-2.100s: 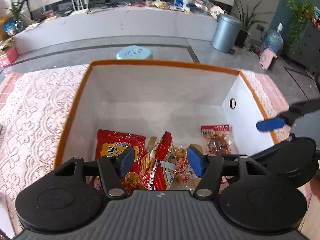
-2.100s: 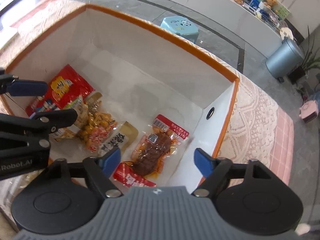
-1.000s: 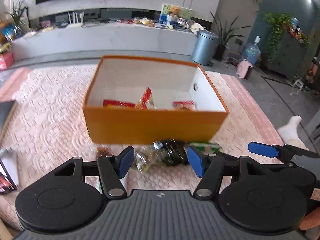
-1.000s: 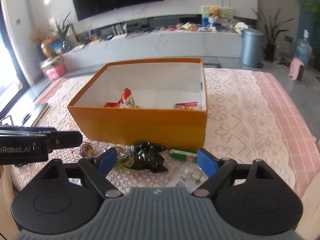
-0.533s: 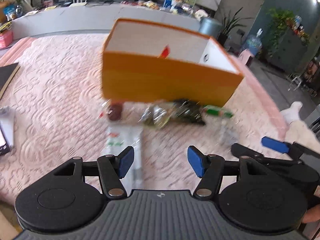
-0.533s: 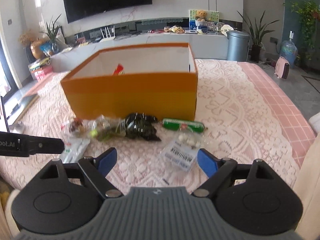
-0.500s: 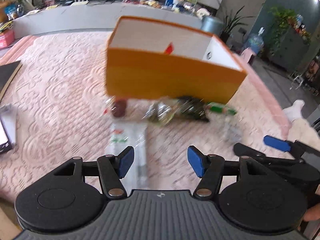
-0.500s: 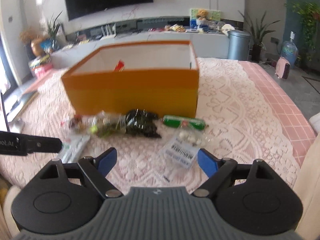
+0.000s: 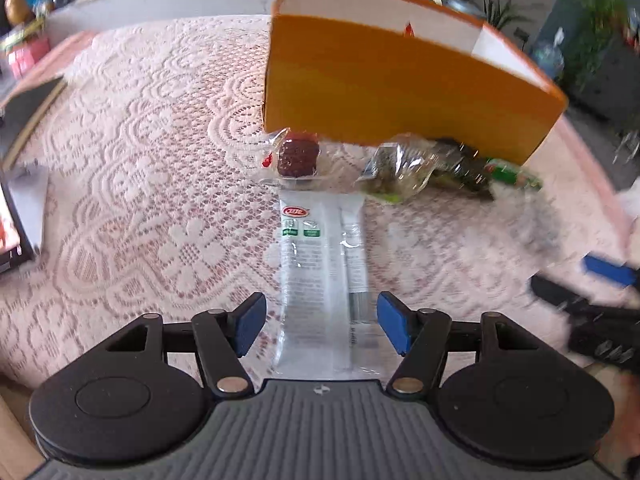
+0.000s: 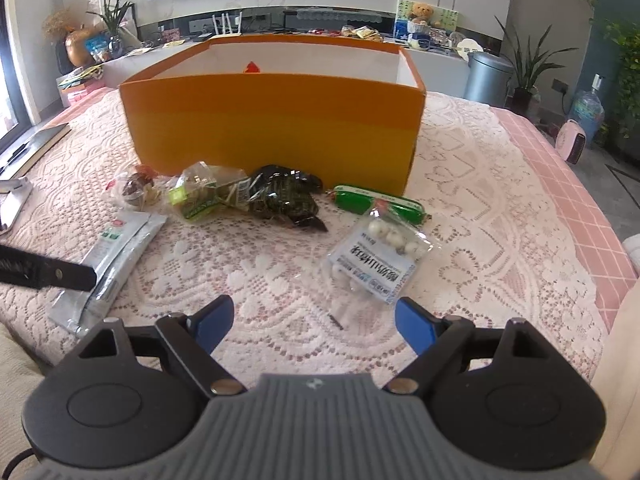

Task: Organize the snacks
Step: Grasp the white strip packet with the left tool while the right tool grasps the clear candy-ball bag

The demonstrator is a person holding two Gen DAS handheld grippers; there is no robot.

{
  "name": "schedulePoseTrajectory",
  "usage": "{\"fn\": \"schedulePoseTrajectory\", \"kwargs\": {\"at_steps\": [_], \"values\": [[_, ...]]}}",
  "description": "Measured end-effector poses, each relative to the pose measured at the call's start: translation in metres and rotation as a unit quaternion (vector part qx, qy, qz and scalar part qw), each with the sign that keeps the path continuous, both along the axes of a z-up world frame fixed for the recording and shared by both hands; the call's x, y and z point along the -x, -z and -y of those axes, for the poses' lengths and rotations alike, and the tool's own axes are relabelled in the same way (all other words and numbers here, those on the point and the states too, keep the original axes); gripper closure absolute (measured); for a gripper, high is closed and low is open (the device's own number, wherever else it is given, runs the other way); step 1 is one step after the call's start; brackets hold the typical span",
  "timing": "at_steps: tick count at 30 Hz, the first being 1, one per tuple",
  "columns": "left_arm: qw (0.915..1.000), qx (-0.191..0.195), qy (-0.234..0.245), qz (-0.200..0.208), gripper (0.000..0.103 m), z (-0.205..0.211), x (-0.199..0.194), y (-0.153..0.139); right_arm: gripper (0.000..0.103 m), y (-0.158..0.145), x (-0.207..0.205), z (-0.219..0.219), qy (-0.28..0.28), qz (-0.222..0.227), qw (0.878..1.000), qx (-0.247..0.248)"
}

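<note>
The left hand-held gripper (image 9: 320,322) hangs over the lace-covered bench (image 10: 480,184), pointing steeply down; its jaws are opening, and the near end of a long silver-white packet (image 9: 320,264) lies between the blue pads without contact. In the right wrist view the same silver-white packet (image 10: 116,256) lies at the left of the snack row, partly crossed by a black finger (image 10: 48,274) of the left hand-held gripper. Just beyond the packet's far end sits a small clear wrapper with a dark red sweet (image 10: 134,190). To its right lies a clear bag with green-yellow contents (image 10: 204,196), touching a dark crinkled bag (image 10: 284,198). Next comes a green tube-shaped pack (image 10: 376,202), and just in front of it, overlapping its edge, a clear bag of white balls with a blue-and-white label (image 10: 376,258). All of these lie on the bench along the near wall of an orange box (image 10: 276,124), which stands upright with a white interior; a red packet tip (image 10: 252,67) shows above its rim. The right hand-held gripper (image 10: 314,326) is wide open and holds nothing; only bare lace lies between its pads, and the bag of white balls lies just ahead of its right pad.
</note>
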State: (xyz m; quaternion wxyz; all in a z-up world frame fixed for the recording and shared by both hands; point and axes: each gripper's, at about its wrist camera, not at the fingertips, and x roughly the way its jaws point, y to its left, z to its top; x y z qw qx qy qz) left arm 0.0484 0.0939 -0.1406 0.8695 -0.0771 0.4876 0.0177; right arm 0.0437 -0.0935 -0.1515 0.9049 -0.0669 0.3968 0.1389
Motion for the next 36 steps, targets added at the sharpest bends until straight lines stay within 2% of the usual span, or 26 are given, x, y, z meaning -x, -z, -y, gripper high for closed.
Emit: {"fn": "schedulePoseTrajectory", "kwargs": {"at_steps": [2,6,13,18,23,26,30,36], "values": [[0.9998,-0.016,0.009,0.003,0.028,0.005,-0.003,0.005,0.018,0.002,-0.003,0.002,0.003,0.004,1.000,0.002],[0.9997,-0.008,0.019,0.008,0.026,0.009,-0.007,0.011,0.014,0.007,-0.012,0.009,0.017,0.005,1.000,0.003],[0.9991,-0.026,0.021,0.025,0.025,0.013,-0.016,0.018,0.009,0.013,-0.034,0.023,0.071,-0.010,0.997,-0.042],[0.9971,-0.058,0.032,0.038,0.043,0.020,-0.018,0.022,0.009,0.021,-0.050,0.028,0.093,-0.015,0.994,-0.048],[0.9964,-0.056,0.031,0.056,0.047,0.019,-0.014,0.021,0.008,0.026,-0.063,0.033,0.113,-0.024,0.991,-0.066],[0.9944,-0.053,0.043,0.081,0.048,0.023,-0.010,0.015,0.007,0.030,-0.068,0.034,0.121,-0.032,0.989,-0.074],[0.9927,-0.036,0.051,0.103,0.048,0.029,-0.009,0.007,0.008,0.033,-0.076,0.032,0.126,-0.042,0.988,-0.081],[0.9929,-0.013,0.036,0.113,0.048,0.025,-0.011,0.005,0.008,0.037,-0.086,0.023,0.125,-0.036,0.989,-0.065]]}}
